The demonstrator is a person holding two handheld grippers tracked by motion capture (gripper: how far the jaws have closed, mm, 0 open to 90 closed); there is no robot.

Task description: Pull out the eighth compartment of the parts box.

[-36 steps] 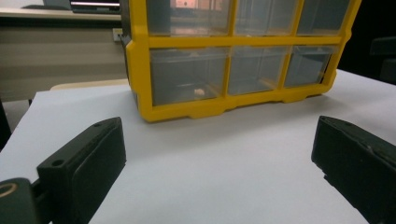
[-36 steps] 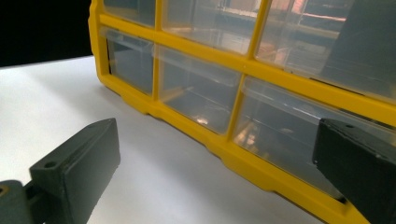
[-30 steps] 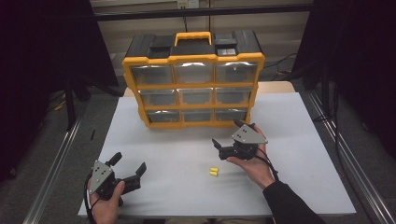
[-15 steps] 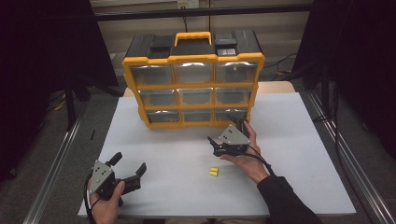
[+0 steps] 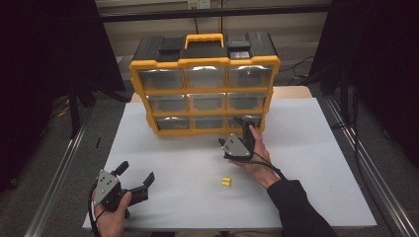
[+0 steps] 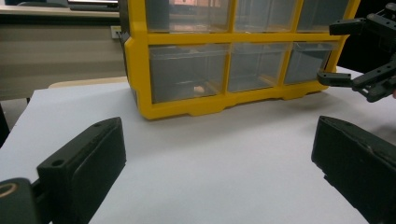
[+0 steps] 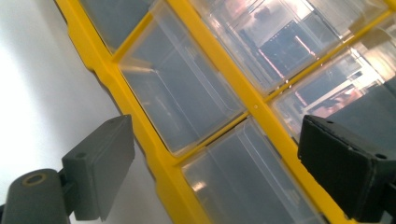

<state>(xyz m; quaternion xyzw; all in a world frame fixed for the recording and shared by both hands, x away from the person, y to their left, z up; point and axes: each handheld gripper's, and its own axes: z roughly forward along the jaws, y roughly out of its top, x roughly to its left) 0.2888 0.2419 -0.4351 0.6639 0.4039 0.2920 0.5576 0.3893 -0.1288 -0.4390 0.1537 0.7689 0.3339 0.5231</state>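
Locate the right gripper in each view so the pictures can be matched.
High view: right gripper, centre, jaws open at the organizer's bottom-right drawer.
Left gripper view: right edge, upper part, by the bottom row of drawers.
Right gripper view: its own two jaws rise from the bottom corners, open, close to the drawer fronts.
Shared landmark: the organizer's yellow frame.

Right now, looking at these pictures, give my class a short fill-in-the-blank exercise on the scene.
1. The cabinet has ____ rows of clear drawers.
2. The cabinet's frame and handle are ____.
3. The right gripper is at the cabinet's ____ row.
4. The small piece on the table is ____.

Missing words: three; yellow; bottom; yellow
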